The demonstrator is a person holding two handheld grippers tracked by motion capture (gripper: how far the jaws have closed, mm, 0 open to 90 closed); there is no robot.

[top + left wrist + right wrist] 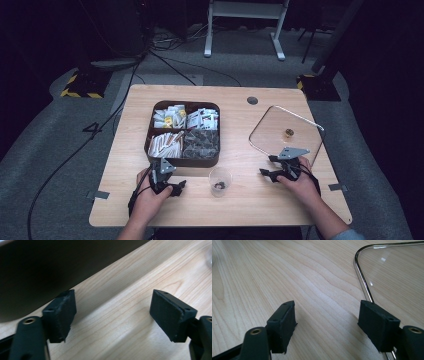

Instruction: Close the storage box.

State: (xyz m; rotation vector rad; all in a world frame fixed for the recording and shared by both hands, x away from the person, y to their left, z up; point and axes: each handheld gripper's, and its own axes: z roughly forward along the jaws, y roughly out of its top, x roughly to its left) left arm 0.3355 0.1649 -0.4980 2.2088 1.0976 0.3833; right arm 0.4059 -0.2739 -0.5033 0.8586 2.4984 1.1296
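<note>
On the wooden table (260, 197), biggest item was the dark four-compartment tray (183, 133), sitting left of centre: white packets in the two far sections, tan sticks near-left, dark packets near-right. Right of it lay the clear glass lid (285, 133) with metal rim and a small brass knob (288, 133), flat on the wood. Between the two hands, near the front edge, stood a small clear plastic cup (220, 181) with something dark at the bottom; contents too small to identify.

Left gripper (112, 312) sat just in front of the tray's near-left corner, jaws spread, bare wood between the pads, nothing pinched. Tray wall showed dark and blurred right behind its left jaw.

Right gripper (327, 321) rested at the lid's near corner, jaws spread, nothing between them. Its right pad was just beside the lid rim; contact could not be confirmed.
</note>
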